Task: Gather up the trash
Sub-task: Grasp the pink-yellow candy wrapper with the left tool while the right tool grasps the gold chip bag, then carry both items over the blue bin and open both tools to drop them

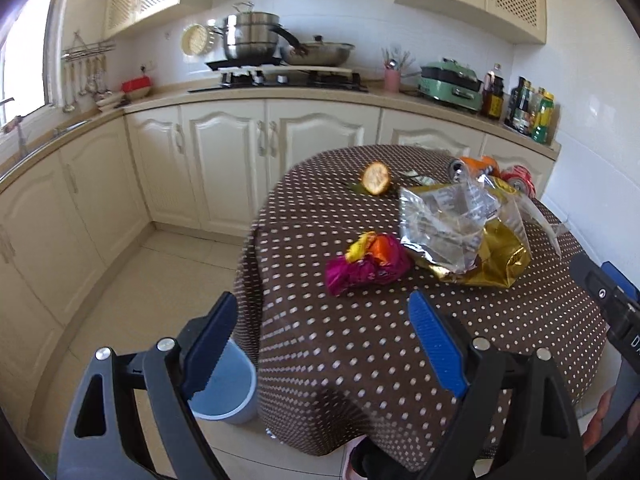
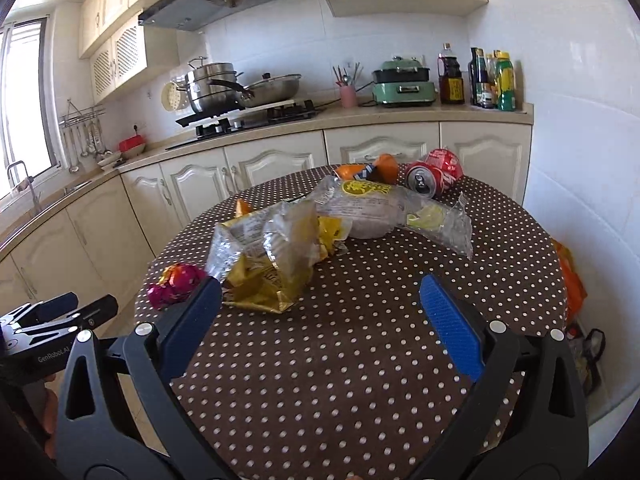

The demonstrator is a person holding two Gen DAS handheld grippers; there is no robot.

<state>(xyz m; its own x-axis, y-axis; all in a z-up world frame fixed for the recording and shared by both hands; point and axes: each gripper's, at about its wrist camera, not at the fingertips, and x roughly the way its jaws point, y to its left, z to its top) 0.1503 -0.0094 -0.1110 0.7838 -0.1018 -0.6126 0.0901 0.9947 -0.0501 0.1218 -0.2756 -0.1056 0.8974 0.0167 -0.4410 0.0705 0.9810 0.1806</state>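
Both grippers hang wide open over the near edge of the table, nothing between the fingers of either one. Ahead of the left gripper (image 1: 324,328), just past its right fingertip, sits a crumpled magenta wrapper (image 1: 366,264) with orange and yellow folds, lying loose on the cloth. Right beside it, further right, a torn gold-and-clear snack bag (image 1: 460,236) lies splayed open, foil side showing. Beyond that, dead ahead and further off, a cut orange half (image 1: 376,178) stands on its edge.

From the right gripper (image 2: 320,304), the gold bag lies just beyond the left fingertip. Behind it stretches a long clear wrapper with a yellow label (image 2: 384,208), and at the far edge lie a crushed red can (image 2: 434,172) on its side and an orange can (image 2: 370,170) next to it.

The table (image 2: 360,360) wears a brown cloth with white polka dots. Below the left gripper's left finger, down on the tiled floor, stands a blue-grey bin (image 1: 230,392), tucked against the table. Across the room: cream cabinets (image 1: 224,148), a stove with steel pots (image 1: 252,36) and a green cooker (image 2: 402,84).
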